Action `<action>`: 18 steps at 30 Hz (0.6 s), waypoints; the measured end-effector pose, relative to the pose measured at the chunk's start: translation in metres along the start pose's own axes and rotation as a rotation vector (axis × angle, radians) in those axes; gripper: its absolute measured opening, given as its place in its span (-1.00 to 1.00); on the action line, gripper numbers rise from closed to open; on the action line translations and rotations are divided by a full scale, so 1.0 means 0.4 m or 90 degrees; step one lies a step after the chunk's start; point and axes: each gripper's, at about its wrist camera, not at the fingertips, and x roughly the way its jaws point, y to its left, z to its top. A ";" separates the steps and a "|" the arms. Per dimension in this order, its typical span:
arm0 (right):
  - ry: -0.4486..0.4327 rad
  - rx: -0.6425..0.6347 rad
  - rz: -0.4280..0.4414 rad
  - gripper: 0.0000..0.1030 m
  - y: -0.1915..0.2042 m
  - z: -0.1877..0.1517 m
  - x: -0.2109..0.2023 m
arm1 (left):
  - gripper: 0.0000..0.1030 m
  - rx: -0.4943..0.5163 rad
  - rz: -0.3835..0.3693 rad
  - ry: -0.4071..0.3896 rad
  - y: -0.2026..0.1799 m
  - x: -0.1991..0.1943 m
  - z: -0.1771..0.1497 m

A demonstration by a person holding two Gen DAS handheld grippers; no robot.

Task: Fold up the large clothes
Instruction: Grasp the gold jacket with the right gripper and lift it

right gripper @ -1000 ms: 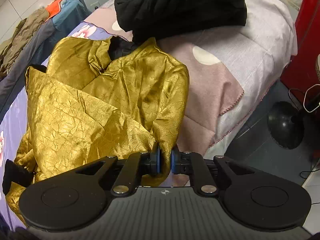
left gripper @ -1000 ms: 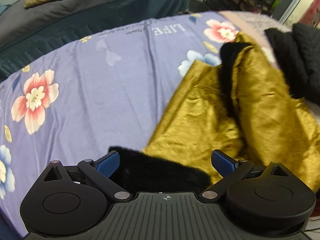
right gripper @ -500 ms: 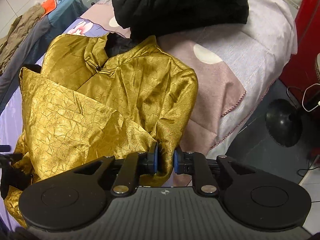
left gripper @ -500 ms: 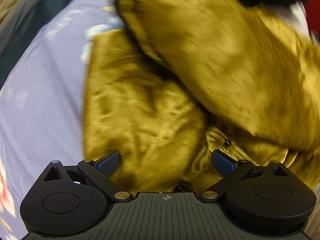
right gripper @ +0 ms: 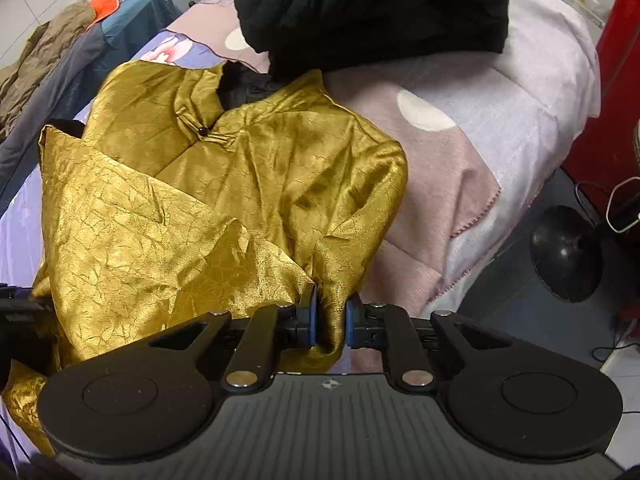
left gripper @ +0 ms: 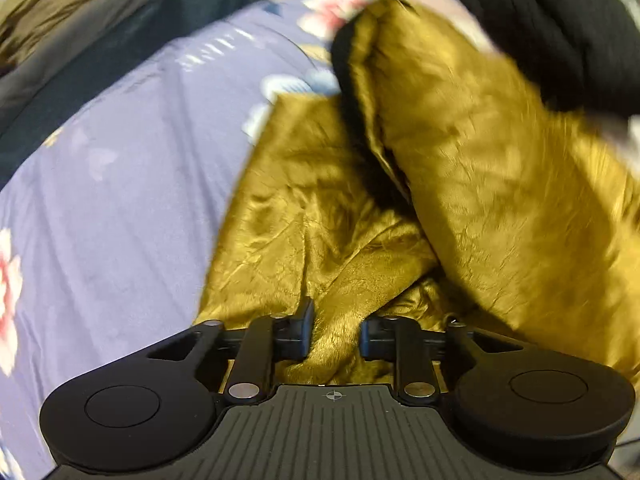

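Note:
A large shiny gold garment with a black fur lining (left gripper: 460,168) lies crumpled on the bed; it also shows in the right wrist view (right gripper: 224,184), with a black button at its collar. My left gripper (left gripper: 335,334) is shut on a bunched fold of the gold fabric at its near edge. My right gripper (right gripper: 331,320) is shut on another fold of the same garment, at its near right corner by the bed's side. The left gripper's black body shows at the far left edge of the right wrist view (right gripper: 16,312).
The bed has a lilac floral sheet (left gripper: 120,184) and a pink-and-white blanket (right gripper: 460,152). A pile of black clothing (right gripper: 368,12) sits behind the garment. More clothes lie on another surface (right gripper: 52,64) at the far left. A black fan base (right gripper: 566,252) and red cabinet (right gripper: 612,80) stand on the floor at right.
My left gripper, open over black fur a second ago, moved onto the gold garment and closed on a fold. My right gripper kept its hold; the garment spread out a little.

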 end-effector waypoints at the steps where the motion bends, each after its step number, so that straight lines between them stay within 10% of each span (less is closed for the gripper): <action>1: -0.001 -0.003 0.002 -0.71 0.006 0.004 -0.001 | 0.16 -0.022 -0.002 -0.014 0.012 -0.023 0.002; 8: -0.044 -0.057 0.045 -0.74 0.079 0.043 -0.052 | -0.55 -0.142 0.064 -0.130 0.150 -0.214 -0.036; 15: -0.077 -0.087 0.150 -0.75 0.172 0.094 -0.117 | -0.53 -0.329 0.186 -0.222 0.396 -0.429 -0.138; 18: -0.091 -0.124 0.194 -0.75 0.236 0.122 -0.141 | -0.42 -0.354 0.150 -0.195 0.429 -0.459 -0.187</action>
